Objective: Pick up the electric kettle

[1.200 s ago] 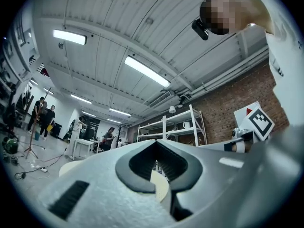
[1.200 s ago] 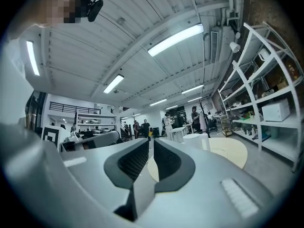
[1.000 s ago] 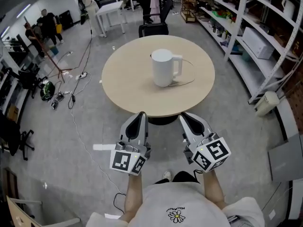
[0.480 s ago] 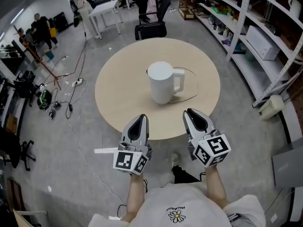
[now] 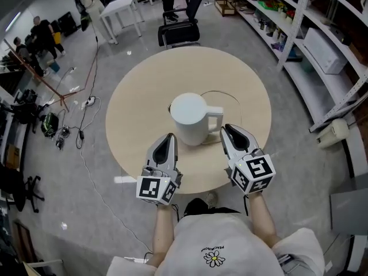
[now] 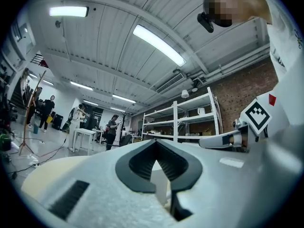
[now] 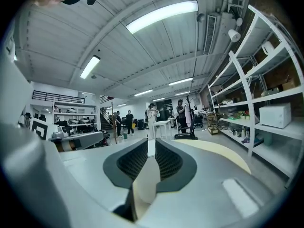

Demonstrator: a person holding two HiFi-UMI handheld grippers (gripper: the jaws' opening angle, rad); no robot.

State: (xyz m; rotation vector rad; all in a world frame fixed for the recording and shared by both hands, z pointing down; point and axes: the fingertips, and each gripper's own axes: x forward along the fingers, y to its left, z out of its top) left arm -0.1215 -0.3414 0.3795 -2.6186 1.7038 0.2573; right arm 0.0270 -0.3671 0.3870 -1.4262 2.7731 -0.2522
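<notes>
A white electric kettle [image 5: 188, 118] stands near the middle of the round beige table [image 5: 135, 99], its handle [image 5: 216, 119] pointing right. My left gripper [image 5: 169, 137] hovers over the table's near edge, just left of and short of the kettle's body, with its jaws shut and nothing in them. My right gripper [image 5: 226, 129] is just short of the handle, its jaws a narrow gap apart and empty. In the left gripper view the shut tips [image 6: 154, 142] point at the kettle [image 6: 159, 180]. The right gripper view shows the slightly parted pads [image 7: 135, 163].
A thin cord [image 5: 234, 101] loops on the table behind the kettle. Beyond the table stands a black office chair [image 5: 179, 32]. White shelving [image 5: 325, 36] runs along the right. Cables [image 5: 86, 103] lie on the floor at the left, with people and a white table [image 5: 118, 7] farther back.
Both grippers have moved forward together from short of the table to over its near edge, ending on either side of the kettle. The kettle has not moved.
</notes>
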